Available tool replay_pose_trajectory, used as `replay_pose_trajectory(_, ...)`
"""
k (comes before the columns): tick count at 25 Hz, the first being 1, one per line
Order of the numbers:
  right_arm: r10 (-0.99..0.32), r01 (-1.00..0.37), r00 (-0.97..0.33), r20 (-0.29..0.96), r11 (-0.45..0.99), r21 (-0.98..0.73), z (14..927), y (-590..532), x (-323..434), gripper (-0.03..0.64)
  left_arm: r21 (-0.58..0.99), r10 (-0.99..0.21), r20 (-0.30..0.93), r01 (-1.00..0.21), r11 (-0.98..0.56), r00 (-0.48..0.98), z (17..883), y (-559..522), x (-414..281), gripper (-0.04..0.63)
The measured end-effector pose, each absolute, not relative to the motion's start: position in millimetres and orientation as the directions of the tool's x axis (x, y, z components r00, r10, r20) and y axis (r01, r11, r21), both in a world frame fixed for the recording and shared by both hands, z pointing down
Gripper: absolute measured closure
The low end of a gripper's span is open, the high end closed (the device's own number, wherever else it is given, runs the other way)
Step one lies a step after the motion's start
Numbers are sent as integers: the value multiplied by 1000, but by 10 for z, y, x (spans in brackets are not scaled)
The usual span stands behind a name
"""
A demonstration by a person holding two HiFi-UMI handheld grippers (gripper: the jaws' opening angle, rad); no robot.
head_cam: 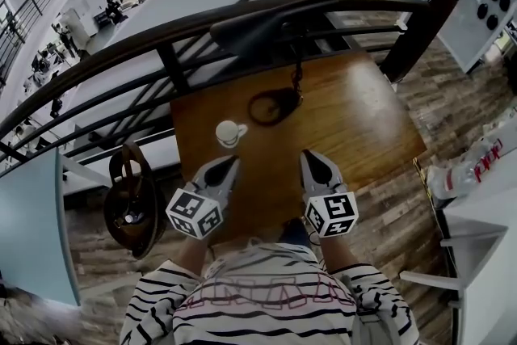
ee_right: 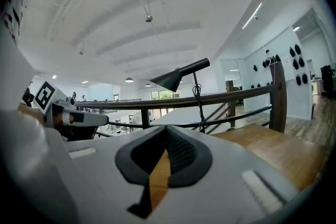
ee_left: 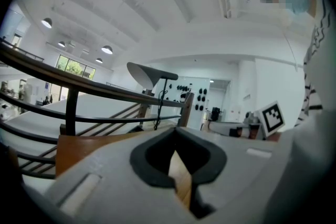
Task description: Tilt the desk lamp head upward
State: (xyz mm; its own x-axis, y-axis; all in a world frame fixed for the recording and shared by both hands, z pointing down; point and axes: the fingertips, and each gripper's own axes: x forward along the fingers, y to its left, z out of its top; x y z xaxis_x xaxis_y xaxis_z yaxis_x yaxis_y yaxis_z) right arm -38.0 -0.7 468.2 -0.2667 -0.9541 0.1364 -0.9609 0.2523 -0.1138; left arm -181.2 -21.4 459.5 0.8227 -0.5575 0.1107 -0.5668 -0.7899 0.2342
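A black desk lamp stands at the far side of the wooden table [head_cam: 363, 117]. Its cone head [head_cam: 254, 30] reaches left over the railing, and its round base [head_cam: 273, 106] sits behind a white cup [head_cam: 230, 132]. My left gripper [head_cam: 233, 166] and right gripper [head_cam: 311, 157] hover side by side over the table's near edge, both shut and holding nothing, well short of the lamp. The left gripper view has the lamp head [ee_left: 144, 75] beyond the gripper [ee_left: 176, 132]. In the right gripper view the lamp head [ee_right: 176, 77] points down to the left past the gripper [ee_right: 167, 131].
A dark wooden railing [head_cam: 161, 44] runs behind the table, with an open drop to a lower floor beyond. A dark round chair [head_cam: 129, 206] stands at the left. A white counter with bottles [head_cam: 477, 166] stands at the right. A thick railing post [head_cam: 420, 24] rises at the table's far right.
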Motion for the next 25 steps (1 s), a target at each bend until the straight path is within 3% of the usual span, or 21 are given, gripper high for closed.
replay_pose_trajectory(25, -953, -964, -254, 163, 235, -127, 4774, 82, -421, 617, 265, -539, 111, -548, -794, 835, 4665, -127, -1843, 592)
